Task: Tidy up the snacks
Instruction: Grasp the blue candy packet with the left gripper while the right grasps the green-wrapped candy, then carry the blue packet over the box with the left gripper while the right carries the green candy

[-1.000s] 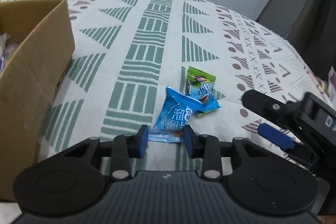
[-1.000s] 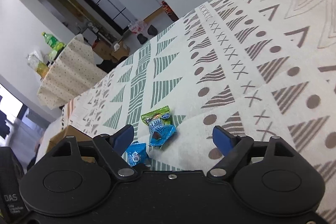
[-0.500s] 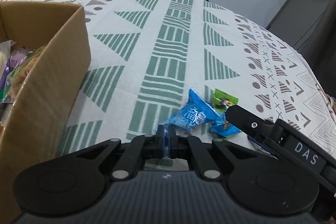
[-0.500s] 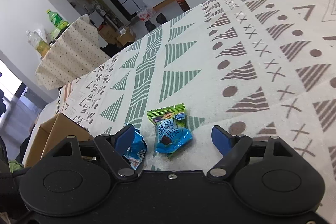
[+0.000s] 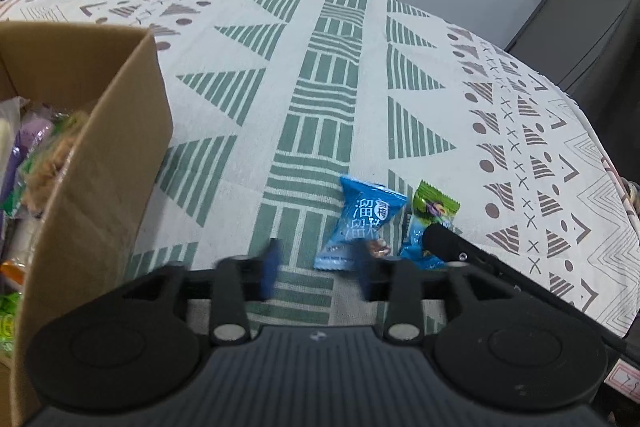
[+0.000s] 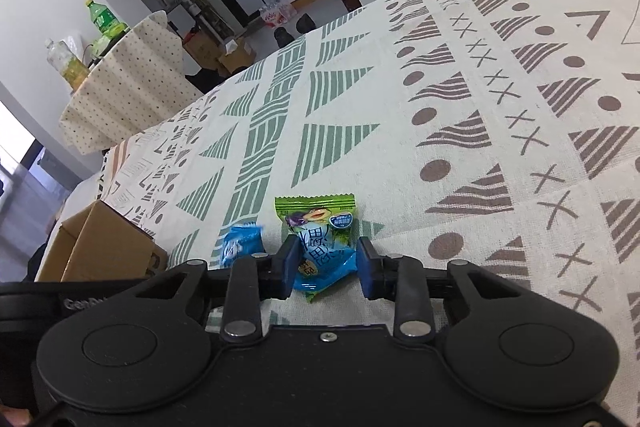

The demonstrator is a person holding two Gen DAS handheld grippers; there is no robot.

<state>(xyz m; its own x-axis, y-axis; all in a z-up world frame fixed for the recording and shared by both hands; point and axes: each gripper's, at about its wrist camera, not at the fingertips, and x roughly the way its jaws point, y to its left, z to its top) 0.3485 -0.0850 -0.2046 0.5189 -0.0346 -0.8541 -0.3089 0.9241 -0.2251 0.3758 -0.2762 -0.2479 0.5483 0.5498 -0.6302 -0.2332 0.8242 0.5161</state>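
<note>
Our left gripper point(image 5: 318, 265) has let go of the blue packet point(image 5: 362, 223) and parted, empty. It lies on the cloth point(image 5: 280, 87). Our right gripper point(image 6: 327, 269) brackets the green packet point(image 6: 320, 239); grip unclear.

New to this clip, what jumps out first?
Two snack packets lie side by side on the patterned tablecloth: a blue packet and a green-and-blue packet. The right gripper straddles the green-and-blue one, jaws not yet closed. An open cardboard box holding snacks stands to the left.
</note>
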